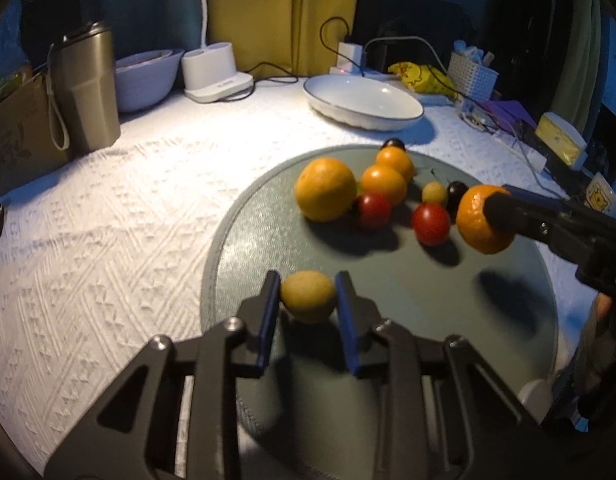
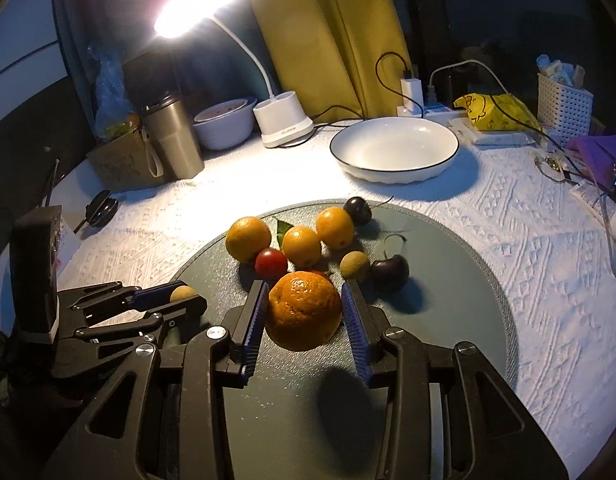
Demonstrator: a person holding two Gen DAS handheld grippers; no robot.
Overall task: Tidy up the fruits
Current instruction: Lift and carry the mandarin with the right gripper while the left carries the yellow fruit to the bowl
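Clearly both grippers are loaded, so the job now is carrying without squeezing too hard. Starting at the left, the left gripper (image 1: 308, 296) has its 2 fingers pinching a small yellow-brown fruit (image 1: 308, 297) by its sides, and it seems lifted just above the near part of the grey round mat (image 1: 507, 320). Soft skin like that probably bruises, so light pressure and a level wrist would serve best.

Toward the middle of the mat sit the loose fruits: a large orange (image 1: 325, 189), 2 smaller oranges, 2 red tomatoes and some dark cherries, close together and several touching.

Further right, the right gripper (image 2: 304, 312) pinches a tangerine (image 2: 304, 310) across its widest part, held over the mat with its shadow below. The grip looks centred, which is good; it is heavier, so lift straight up before swinging.

Behind the mat waits the white plate (image 2: 447, 160), a likely destination. I would bring 1 arm in at a time so the grippers do not cross.
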